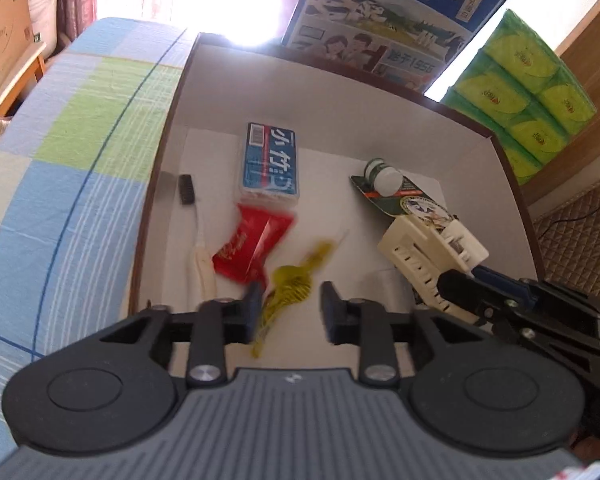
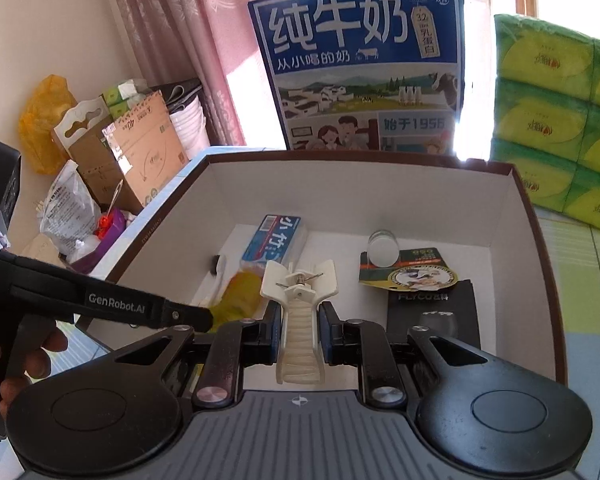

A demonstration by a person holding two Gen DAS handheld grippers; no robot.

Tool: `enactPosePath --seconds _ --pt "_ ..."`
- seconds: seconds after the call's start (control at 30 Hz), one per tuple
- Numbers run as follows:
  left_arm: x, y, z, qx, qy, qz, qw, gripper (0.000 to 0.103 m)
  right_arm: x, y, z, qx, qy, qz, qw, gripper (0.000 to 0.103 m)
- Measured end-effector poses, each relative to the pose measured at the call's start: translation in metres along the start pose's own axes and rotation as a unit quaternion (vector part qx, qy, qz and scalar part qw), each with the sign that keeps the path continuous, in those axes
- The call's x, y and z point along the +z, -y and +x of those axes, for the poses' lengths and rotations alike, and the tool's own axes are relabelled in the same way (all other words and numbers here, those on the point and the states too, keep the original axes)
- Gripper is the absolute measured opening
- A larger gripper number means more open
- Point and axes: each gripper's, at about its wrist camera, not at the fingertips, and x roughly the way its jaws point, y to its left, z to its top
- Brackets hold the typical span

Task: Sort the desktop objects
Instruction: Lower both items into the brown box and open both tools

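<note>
Cream plastic: a hair claw clip (image 2: pixel 300 312) is pinched between the jaws of the right gripper (image 2: pixel 300 332), held over the near-right part of the open box (image 2: pixel 540 240), teeth pointing back toward the wrist.
Left gripper: left gripper (image 1: pixel 288 312) hangs spread over the near-left part of the box, with a yellow wrapped sweet (image 1: pixel 292 284) blurred between and just ahead of its fingers; I cannot tell whether it touches a pad.
Step in hand: by my reading, putting the clip into the box with the rest.
Doing it well: lower the clip toward the bare white floor near the front wall, then part the jaws only when it is close to the bottom, so it does not bounce.
In the way: a black pouch (image 2: pixel 432 312) lies at the near-right corner, and a green printed card (image 2: pixel 412 276) with a small white-capped bottle (image 2: pixel 384 248) on it lies just behind; best to stay left of these.
Other contents: blue packet (image 1: pixel 270 162) toward the far wall, red sachet (image 1: pixel 252 244), toothbrush (image 1: pixel 198 232) along the left wall.
Around: milk carton box (image 2: pixel 364 76) and green tissue packs (image 2: pixel 556 120) beyond the far wall.
</note>
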Motion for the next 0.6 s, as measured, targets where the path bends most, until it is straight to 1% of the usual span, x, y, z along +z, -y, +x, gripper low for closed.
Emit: enactPosePath --seconds 0.3,0.6 --pt "0.003 0.000 -0.002 0.001 0.006 0.008 0.9999 0.032 -0.005 -0.004 0.016 -0.001 -0.017 0.004 1.000 0.017" --pt "0.010 0.009 0.008 0.030 0.006 0.032 0.9990 0.034 -0.003 -0.017 0.041 -0.019 -0.034 -0.004 0.999 0.017"
